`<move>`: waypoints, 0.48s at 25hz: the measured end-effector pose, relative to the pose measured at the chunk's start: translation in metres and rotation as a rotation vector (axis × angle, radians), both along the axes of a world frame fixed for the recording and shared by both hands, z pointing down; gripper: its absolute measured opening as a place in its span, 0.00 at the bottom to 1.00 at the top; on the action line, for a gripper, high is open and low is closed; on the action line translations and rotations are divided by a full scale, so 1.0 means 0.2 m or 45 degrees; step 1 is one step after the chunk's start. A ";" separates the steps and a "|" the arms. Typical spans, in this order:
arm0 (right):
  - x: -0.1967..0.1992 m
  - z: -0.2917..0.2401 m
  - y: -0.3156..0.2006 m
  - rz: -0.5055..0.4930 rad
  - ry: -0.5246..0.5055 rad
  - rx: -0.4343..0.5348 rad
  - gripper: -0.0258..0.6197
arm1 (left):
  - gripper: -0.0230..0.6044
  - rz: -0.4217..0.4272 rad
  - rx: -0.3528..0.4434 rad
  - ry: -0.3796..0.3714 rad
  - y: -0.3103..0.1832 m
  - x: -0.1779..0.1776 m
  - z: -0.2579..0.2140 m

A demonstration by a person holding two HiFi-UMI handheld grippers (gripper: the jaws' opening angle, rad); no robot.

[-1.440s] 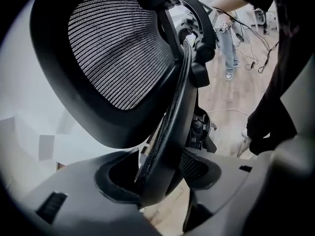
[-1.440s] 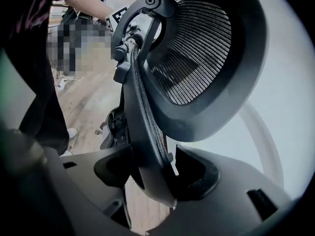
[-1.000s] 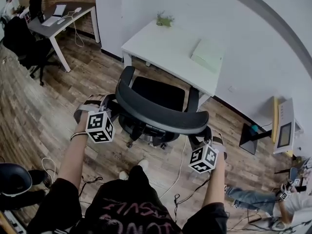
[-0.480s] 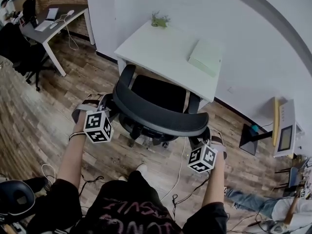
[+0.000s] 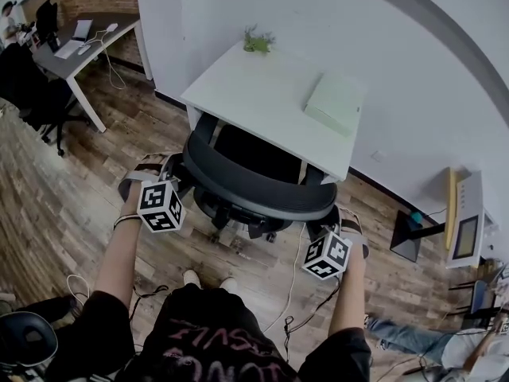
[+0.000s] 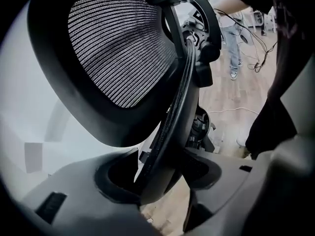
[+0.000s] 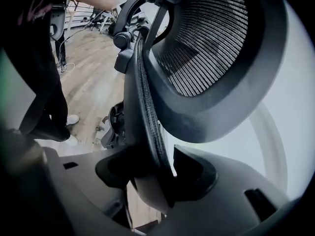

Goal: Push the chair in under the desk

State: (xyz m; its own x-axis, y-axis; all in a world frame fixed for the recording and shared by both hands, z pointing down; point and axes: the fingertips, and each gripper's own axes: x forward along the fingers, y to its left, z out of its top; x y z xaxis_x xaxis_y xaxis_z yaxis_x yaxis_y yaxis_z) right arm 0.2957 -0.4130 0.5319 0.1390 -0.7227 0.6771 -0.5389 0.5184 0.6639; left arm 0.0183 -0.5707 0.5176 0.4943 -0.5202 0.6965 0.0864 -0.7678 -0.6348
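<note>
The white desk [image 5: 262, 94] is standing against the wall, so the chair [image 5: 258, 151] can only be going in from the open near side. It is facing the desk squarely on the wooden floor [image 5: 71, 189], its seat already tucking under the near edge while its wheeled base is staying out, so the push looks partly done. The curved backrest [image 5: 254, 188] is facing the person and serving as the handle. The left gripper [image 6: 162, 173] is clamping the backrest's left rim and the right gripper [image 7: 155, 173] its right rim. The right jaws have just been closing further on that rim, which is sitting between the pads. Gripping both ends is likely keeping the chair from swivelling as it rolls forward.
</note>
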 end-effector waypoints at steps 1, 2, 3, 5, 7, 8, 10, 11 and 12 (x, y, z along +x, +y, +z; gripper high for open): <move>0.01 0.00 -0.02 0.000 0.001 0.000 0.41 | 0.46 -0.002 -0.003 -0.002 -0.02 0.01 0.00; 0.03 0.00 -0.04 0.000 0.002 -0.002 0.40 | 0.46 -0.003 -0.004 -0.003 -0.04 0.03 0.00; 0.04 0.00 -0.07 0.001 0.003 -0.003 0.40 | 0.47 -0.003 -0.003 -0.003 -0.07 0.04 0.00; 0.05 0.00 -0.11 0.004 0.004 -0.006 0.40 | 0.47 -0.002 0.002 0.002 -0.12 0.05 0.00; 0.06 0.00 -0.15 0.008 0.007 -0.007 0.40 | 0.47 0.004 0.006 0.007 -0.16 0.07 0.00; 0.07 0.00 -0.17 0.010 0.009 -0.007 0.40 | 0.47 0.007 0.006 0.008 -0.19 0.08 0.00; 0.09 0.00 -0.22 0.017 0.012 -0.006 0.40 | 0.47 0.014 0.007 0.007 -0.24 0.10 0.00; 0.10 0.00 -0.24 0.021 0.012 -0.007 0.40 | 0.47 0.017 0.007 0.006 -0.26 0.11 0.00; 0.11 0.00 -0.26 0.025 0.011 -0.010 0.40 | 0.47 0.020 0.007 0.005 -0.29 0.12 0.00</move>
State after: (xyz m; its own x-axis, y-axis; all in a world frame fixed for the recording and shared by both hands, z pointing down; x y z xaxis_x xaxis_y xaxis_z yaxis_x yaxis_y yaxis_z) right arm 0.3171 -0.4644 0.5329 0.1589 -0.7146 0.6813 -0.5435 0.5127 0.6646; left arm 0.0426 -0.6280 0.5184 0.5052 -0.5163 0.6915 0.0957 -0.7628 -0.6395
